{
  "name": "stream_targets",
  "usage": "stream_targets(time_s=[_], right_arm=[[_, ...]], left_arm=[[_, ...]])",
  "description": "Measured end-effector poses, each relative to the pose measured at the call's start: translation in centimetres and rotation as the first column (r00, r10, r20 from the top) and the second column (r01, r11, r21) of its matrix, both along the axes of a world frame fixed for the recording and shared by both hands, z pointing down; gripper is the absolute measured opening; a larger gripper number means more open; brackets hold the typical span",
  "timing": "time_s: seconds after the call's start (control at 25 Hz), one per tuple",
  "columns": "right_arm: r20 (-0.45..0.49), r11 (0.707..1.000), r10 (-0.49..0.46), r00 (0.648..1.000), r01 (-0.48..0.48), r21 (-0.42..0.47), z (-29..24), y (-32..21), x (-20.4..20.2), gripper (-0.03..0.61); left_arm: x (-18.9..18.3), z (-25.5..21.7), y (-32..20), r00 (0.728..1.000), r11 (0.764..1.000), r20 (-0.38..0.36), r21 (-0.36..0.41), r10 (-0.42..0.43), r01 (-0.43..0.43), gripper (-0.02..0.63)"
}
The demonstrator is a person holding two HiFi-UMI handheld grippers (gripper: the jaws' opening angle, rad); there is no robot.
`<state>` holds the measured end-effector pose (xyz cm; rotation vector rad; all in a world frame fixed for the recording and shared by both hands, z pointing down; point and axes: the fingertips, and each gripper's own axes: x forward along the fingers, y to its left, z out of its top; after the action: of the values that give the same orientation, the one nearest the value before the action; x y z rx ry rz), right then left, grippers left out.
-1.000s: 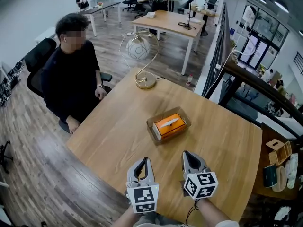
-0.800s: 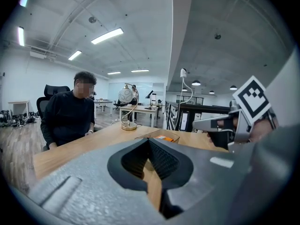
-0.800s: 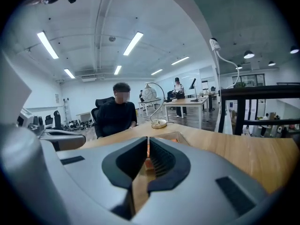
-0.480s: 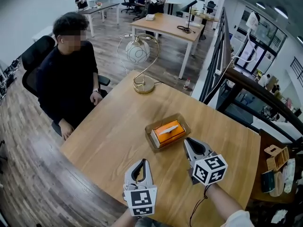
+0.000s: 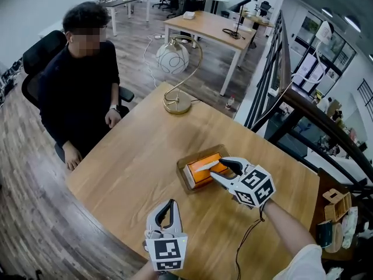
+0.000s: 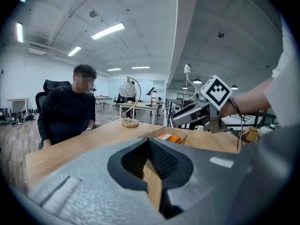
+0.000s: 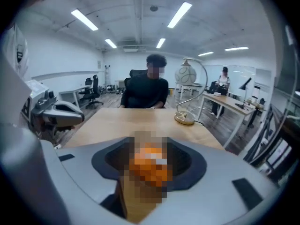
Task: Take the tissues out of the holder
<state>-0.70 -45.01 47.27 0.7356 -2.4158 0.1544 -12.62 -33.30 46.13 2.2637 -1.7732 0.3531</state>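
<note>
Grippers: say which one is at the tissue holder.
The right gripper: its jaws are opening over the orange tissue pack in the wooden holder. The left gripper hangs apart, near the table's front edge, jaws shut.

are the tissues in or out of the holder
In. The orange tissue pack sits inside the wooden holder on the table.

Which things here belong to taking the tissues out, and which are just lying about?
Job in hand:
wooden holder
orange tissue pack inside it
right gripper, jaws opening at the pack, not pressing on it

Just about:
left gripper, jaws shut and empty, near the table edge
globe lamp
seated person
</note>
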Motion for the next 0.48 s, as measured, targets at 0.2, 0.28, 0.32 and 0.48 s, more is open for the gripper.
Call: stream_targets(time_s=[0.2,0.28,0.32,0.48], right_arm=[[-0.191,0.963,-0.271,0.943,0.269,-0.038,3.1,-0.9,-1.3,0.25],[-0.224,0.943,-0.333,0.916,0.326,-0.068,4.3,-1.1,-1.7,0.262],[-0.233,0.935,-0.355,0.906,0.346,-0.08,4.9,-1.3,-1.9,0.264],[-0.264,0.904,-0.428,0.864,0.406,-0.134,6.9,-1.6,-2.9,0.267]], left_arm=[[-0.7,1.0,-1.0,1.0,1.0,0.009,-0.021,-0.012,0.012,0.006],[-1.2,1.8,-1.4,1.0,0.999,0.011,-0.035,-0.021,0.022,0.006],[-1.4,2.1,-1.6,1.0,0.999,0.013,-0.041,-0.026,0.027,0.006],[-2.5,3.5,-2.2,0.999,0.997,0.018,-0.068,-0.047,0.048,0.006]])
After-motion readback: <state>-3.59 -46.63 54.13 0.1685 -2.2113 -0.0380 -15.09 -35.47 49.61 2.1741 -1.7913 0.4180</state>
